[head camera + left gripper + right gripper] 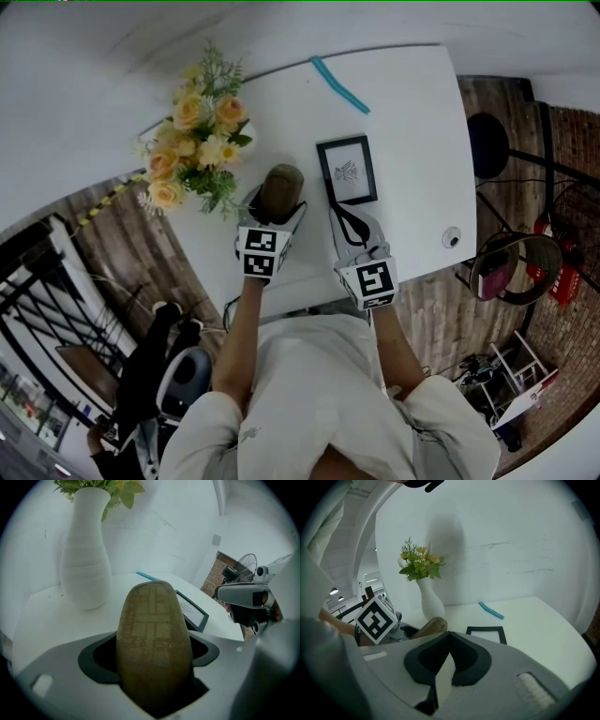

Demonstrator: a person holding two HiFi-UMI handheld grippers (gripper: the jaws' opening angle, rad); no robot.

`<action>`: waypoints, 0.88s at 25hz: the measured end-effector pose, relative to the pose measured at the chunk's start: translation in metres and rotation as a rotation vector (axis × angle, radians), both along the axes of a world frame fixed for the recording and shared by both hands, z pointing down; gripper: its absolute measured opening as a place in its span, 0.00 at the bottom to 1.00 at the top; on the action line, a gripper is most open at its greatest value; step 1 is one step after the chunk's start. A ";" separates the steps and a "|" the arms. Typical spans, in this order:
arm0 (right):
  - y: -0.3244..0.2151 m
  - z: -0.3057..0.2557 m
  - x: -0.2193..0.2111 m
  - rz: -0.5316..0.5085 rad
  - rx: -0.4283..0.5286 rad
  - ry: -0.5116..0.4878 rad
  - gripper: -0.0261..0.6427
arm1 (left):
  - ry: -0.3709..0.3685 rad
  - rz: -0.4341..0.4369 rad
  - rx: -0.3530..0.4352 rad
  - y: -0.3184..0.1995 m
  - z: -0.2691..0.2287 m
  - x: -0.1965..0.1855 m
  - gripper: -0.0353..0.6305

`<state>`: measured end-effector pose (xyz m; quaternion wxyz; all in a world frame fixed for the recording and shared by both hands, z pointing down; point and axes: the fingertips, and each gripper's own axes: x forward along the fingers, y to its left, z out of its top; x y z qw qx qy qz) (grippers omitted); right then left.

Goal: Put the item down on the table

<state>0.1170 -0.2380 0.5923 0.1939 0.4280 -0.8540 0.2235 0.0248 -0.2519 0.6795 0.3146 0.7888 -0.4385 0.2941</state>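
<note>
left hand-held gripper [154, 660] clamps a brown oval item [153, 625]; right hand-held gripper [449, 637] sits closed, empty.

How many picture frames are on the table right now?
1. The black picture frame lies flat on the white table, just ahead of the right tool and right of the brown item held in the left tool. The flowers could hide part of the tabletop.
</note>
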 end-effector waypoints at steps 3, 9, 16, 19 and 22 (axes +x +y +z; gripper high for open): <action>-0.002 -0.003 -0.001 -0.003 0.010 -0.005 0.05 | 0.001 -0.004 0.011 -0.004 -0.002 0.001 0.70; 0.000 -0.002 0.005 0.004 0.007 -0.002 0.05 | -0.010 -0.002 0.023 -0.008 -0.005 0.002 0.70; 0.001 -0.005 0.009 0.003 0.012 0.001 0.05 | -0.019 -0.005 0.047 -0.009 -0.010 0.004 0.71; 0.002 -0.005 0.009 0.001 0.012 0.002 0.05 | -0.028 -0.002 0.055 -0.008 -0.013 0.004 0.71; 0.002 -0.008 0.008 -0.002 0.022 -0.003 0.05 | -0.034 0.000 0.062 -0.007 -0.016 0.004 0.71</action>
